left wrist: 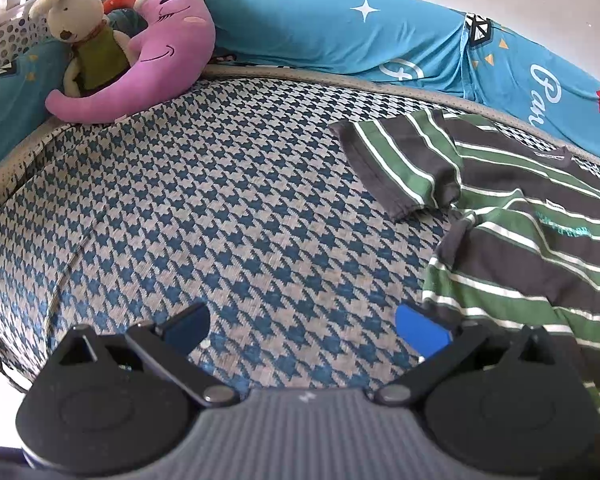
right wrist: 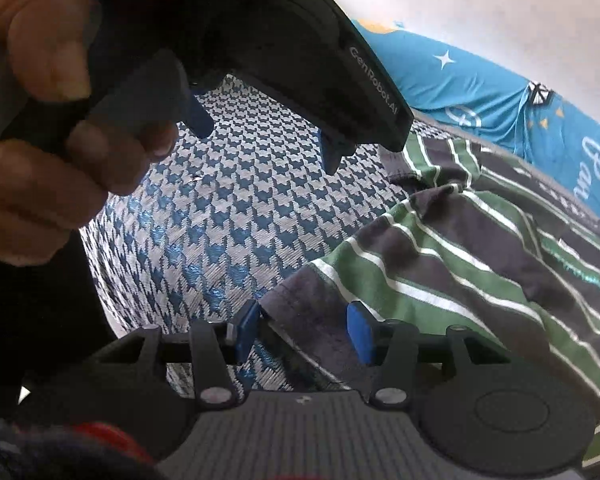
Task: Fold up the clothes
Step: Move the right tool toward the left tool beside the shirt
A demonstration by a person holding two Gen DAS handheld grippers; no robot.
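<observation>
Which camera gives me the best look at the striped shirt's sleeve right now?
The left wrist view: the striped shirt's sleeve lies spread flat, its cuff edge fully visible. The right wrist view shows only a bunched part of the sleeve, partly behind the left gripper.

Shirt (left wrist: 520,216) on mat (left wrist: 220,208), right side

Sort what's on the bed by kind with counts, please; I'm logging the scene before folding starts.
Striped shirts: 1
Plush toys: 2, a pink elephant and a cream bear
Blue printed bolsters along the wall: 2
Total: 5
</observation>
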